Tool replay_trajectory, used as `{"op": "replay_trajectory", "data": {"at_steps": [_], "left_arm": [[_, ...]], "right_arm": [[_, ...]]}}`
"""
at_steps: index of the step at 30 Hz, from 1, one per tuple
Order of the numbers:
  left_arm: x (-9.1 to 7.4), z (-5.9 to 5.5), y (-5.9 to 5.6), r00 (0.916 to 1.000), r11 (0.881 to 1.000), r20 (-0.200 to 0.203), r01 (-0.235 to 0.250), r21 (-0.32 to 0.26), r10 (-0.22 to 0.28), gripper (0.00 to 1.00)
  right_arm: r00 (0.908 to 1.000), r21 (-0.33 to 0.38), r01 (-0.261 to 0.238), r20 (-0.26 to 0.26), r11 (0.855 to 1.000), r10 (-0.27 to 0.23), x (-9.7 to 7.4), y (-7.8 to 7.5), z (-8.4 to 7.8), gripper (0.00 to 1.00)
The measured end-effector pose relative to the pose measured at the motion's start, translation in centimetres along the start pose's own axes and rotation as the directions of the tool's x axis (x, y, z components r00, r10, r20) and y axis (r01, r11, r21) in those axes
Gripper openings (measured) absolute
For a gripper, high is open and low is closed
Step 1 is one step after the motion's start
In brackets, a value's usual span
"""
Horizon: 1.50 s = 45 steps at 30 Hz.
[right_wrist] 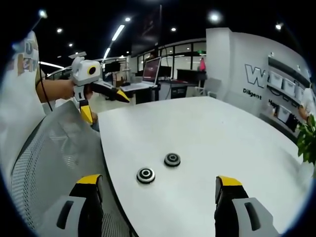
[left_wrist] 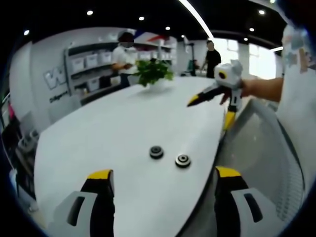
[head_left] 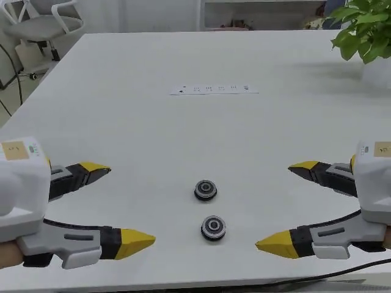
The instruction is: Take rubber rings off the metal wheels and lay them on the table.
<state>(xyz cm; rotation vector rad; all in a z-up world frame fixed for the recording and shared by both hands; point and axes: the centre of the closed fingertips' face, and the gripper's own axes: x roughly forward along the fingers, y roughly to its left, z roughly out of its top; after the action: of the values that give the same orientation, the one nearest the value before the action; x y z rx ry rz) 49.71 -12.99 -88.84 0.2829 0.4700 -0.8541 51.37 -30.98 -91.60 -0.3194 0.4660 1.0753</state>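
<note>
Lying between left gripper, right gripper: wheels

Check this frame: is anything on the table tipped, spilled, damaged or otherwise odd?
Nothing stands out. The far wheel and the near wheel lie flat and apart on the table, neither tipped. The left gripper and the right gripper hang open on either side, touching nothing.

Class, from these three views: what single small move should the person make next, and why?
Probably lower the left gripper onto the nearer wheel to pinch and steady it. Both it and the farther wheel lie untouched on the table, dark rings seemingly still on, while this gripper and the right gripper hang open, apart from them.
</note>
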Motion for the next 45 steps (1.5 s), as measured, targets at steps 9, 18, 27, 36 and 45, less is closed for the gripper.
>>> {"op": "replay_trajectory", "data": {"at_steps": [9, 18, 27, 36, 45], "left_arm": [[0.4, 0.3, 0.2, 0.9999, 1.000, -0.003, 0.015, 0.015, -0.015, 0.83], [1.4, 0.7, 0.4, 0.9992, 0.999, -0.008, 0.039, 0.028, -0.039, 0.81], [2.9, 1.1, -0.1, 0.9966, 0.994, -0.022, 0.081, 0.077, -0.079, 0.78], [4.4, 0.4, -0.1, 0.9931, 0.990, -0.045, 0.111, 0.084, -0.108, 0.75], [5.8, -0.2, -1.0, 0.9857, 0.983, -0.071, 0.159, 0.090, -0.153, 0.71]], "right_arm": [[0.9999, -0.021, -0.015, -0.003, 1.000, 0.015, 0.4, -0.2, 0.5, 0.91], [0.9994, -0.055, -0.034, -0.006, 0.998, 0.034, 0.9, -0.5, 0.8, 0.88], [0.9973, -0.088, -0.071, -0.023, 0.994, 0.069, 2.1, -0.5, 0.3, 0.83], [0.9957, -0.105, -0.092, -0.019, 0.990, 0.091, 2.8, -0.5, 0.2, 0.76], [0.9903, -0.073, -0.139, -0.018, 0.988, 0.138, 3.8, -0.2, -1.1, 0.68]]}}
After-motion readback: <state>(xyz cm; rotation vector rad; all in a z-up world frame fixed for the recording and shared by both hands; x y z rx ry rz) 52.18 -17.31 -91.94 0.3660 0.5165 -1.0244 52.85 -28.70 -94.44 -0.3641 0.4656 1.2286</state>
